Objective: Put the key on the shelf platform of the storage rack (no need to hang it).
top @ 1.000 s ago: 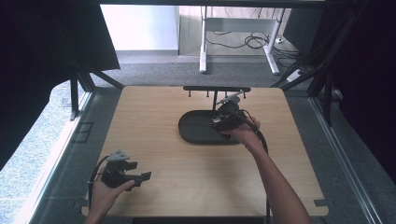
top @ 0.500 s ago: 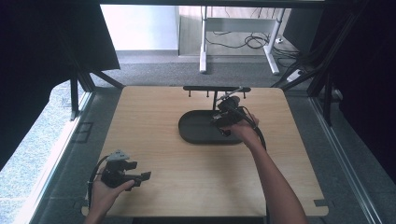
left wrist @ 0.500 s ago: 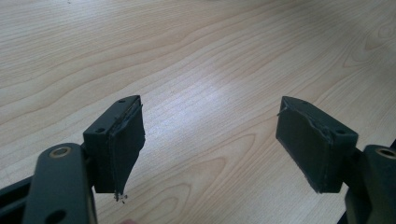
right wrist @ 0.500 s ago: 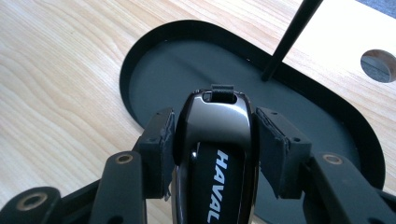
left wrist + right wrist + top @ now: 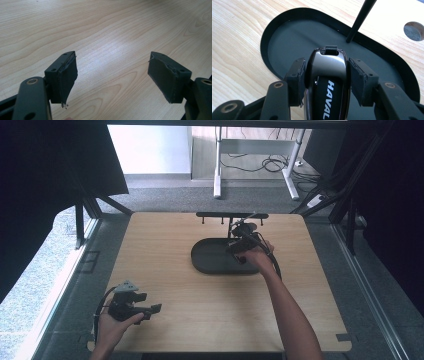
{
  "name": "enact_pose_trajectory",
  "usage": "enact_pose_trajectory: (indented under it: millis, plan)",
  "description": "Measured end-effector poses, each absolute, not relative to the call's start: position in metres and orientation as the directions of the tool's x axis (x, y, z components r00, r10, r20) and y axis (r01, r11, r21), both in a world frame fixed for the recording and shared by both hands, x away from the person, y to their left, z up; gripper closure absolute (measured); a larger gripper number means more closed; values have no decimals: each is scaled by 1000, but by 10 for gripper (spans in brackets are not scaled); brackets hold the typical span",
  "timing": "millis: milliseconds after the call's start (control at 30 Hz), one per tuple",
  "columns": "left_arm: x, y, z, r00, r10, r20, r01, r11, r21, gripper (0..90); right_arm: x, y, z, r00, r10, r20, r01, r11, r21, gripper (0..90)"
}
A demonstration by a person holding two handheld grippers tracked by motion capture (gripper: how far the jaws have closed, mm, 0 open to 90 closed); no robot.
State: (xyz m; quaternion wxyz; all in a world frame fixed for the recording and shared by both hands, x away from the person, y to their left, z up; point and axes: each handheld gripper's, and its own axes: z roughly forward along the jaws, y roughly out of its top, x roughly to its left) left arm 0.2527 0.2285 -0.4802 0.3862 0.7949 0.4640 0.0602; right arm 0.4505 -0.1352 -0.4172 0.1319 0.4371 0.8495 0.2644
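- The right gripper [image 5: 326,77] is clamped on a car key fob [image 5: 327,82], one black pad pressed to each of its long sides; the right gripper view shows this plainly.
- From the high view the right gripper [image 5: 243,243] sits over the right end of a dark oval tray [image 5: 210,262], with the person's right hand [image 5: 257,259] behind it, but the fob is too small there to make out.
- The right gripper view adds the detail: the fob has a glossy dark body with a silvery upper part, white lettering "HAVAL" running along its length, and a small black loop at its far tip.
- The fob's long axis lies along the jaws, loop end pointing away from the camera toward the far rim of the tray [image 5: 277,32]; it hangs above the tray floor.
- A thin black rod [image 5: 359,21] rises from the tray's far side in that view; the high view shows it belongs to a black rack [image 5: 231,215] with small pegs at the table's far edge.
- The left gripper [image 5: 131,304] rests near the front left corner of the wooden table [image 5: 165,245], held in the left hand [image 5: 112,327].
- The left gripper view shows its jaws spread wide, holding nothing [image 5: 112,77], with bare wood grain [image 5: 105,32] between and beyond them.
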Motion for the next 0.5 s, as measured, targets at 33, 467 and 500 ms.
enact_pose_trajectory:
  millis: [33, 467, 500]
  plan:
    - [253, 229, -480, 562, 784, -263, 691, -271, 670, 239, 452, -135, -418, -584, 812, 6, 672, 480, 564, 500]
    - [253, 230, -480, 559, 785, -266, 693, -266, 671, 239, 465, -129, -436, -570, 822, -3, 684, 476, 553, 500]
    - [252, 230, -479, 559, 785, -267, 693, -266, 670, 239, 466, -128, -437, -569, 822, -4, 684, 476, 553, 500]
